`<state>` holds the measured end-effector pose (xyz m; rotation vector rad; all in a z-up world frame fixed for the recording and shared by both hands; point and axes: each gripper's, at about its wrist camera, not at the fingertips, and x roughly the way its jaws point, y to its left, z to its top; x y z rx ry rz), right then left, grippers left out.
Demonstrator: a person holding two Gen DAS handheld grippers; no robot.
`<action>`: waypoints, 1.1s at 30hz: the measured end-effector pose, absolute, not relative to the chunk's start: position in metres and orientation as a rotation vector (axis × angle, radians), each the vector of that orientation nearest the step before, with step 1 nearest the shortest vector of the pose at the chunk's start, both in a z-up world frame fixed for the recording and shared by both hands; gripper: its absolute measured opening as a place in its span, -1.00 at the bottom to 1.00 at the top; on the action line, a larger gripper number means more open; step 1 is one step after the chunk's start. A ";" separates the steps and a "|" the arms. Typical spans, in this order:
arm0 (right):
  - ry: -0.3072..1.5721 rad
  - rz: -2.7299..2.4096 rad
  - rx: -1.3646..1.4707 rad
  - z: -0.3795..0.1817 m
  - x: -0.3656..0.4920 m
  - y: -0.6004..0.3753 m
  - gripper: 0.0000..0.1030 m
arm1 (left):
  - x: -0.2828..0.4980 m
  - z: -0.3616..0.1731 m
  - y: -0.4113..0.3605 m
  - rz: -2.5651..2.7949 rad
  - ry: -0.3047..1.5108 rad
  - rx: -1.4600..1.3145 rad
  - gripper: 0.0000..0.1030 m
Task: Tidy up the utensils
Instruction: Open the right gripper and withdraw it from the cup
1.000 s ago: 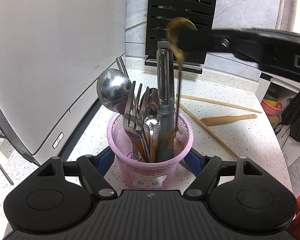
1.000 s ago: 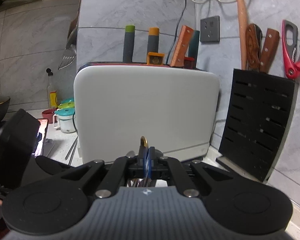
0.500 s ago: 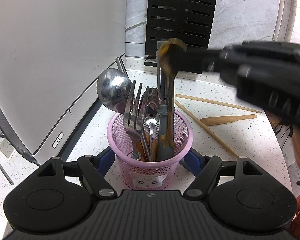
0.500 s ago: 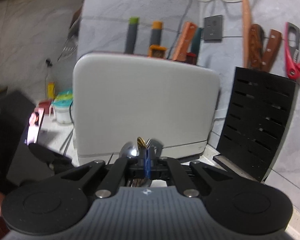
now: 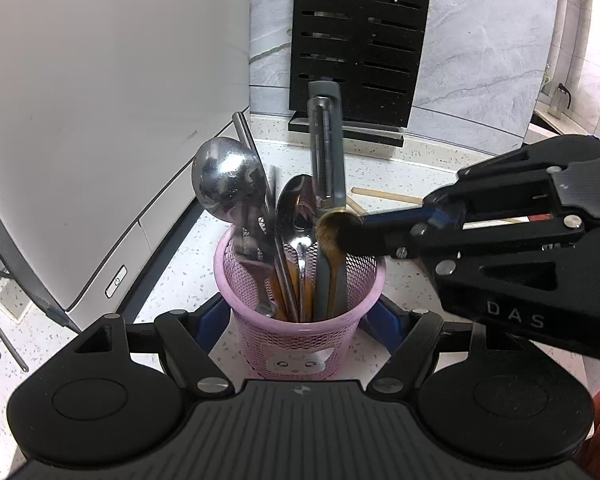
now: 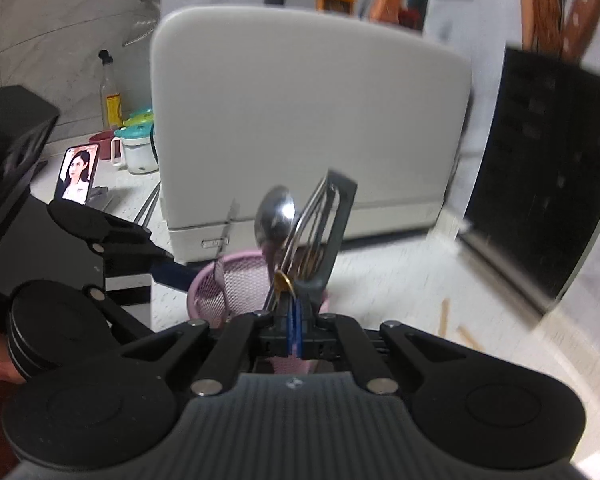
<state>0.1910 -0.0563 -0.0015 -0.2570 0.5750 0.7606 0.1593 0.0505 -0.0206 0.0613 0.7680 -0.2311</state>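
Note:
A pink mesh utensil cup (image 5: 300, 344) stands on the speckled counter between the fingers of my left gripper (image 5: 300, 312), which is shut on its sides. It holds a steel ladle (image 5: 226, 178), spoons, a fork and a grey peeler (image 5: 326, 152). My right gripper (image 5: 352, 236) reaches in from the right, shut on the bowl end of a brown wooden spoon (image 5: 334, 256) whose handle stands inside the cup. In the right wrist view the right gripper (image 6: 294, 312) pinches the spoon (image 6: 284, 282) over the cup (image 6: 236, 280).
A large white appliance (image 5: 100, 112) stands at the left. A black knife block (image 5: 360, 36) is at the back. Wooden chopsticks (image 5: 384, 196) lie on the counter behind the cup. A phone (image 6: 78, 172), bottle and containers stand beyond the left gripper.
My right gripper has moved down with the wooden spoon, sinking its handle deep into the cup. The left gripper and the cup have stayed put.

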 end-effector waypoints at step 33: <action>0.833 0.535 -0.076 -0.004 0.239 -0.081 -0.51 | 0.162 -0.021 0.054 -0.200 0.761 0.055 0.65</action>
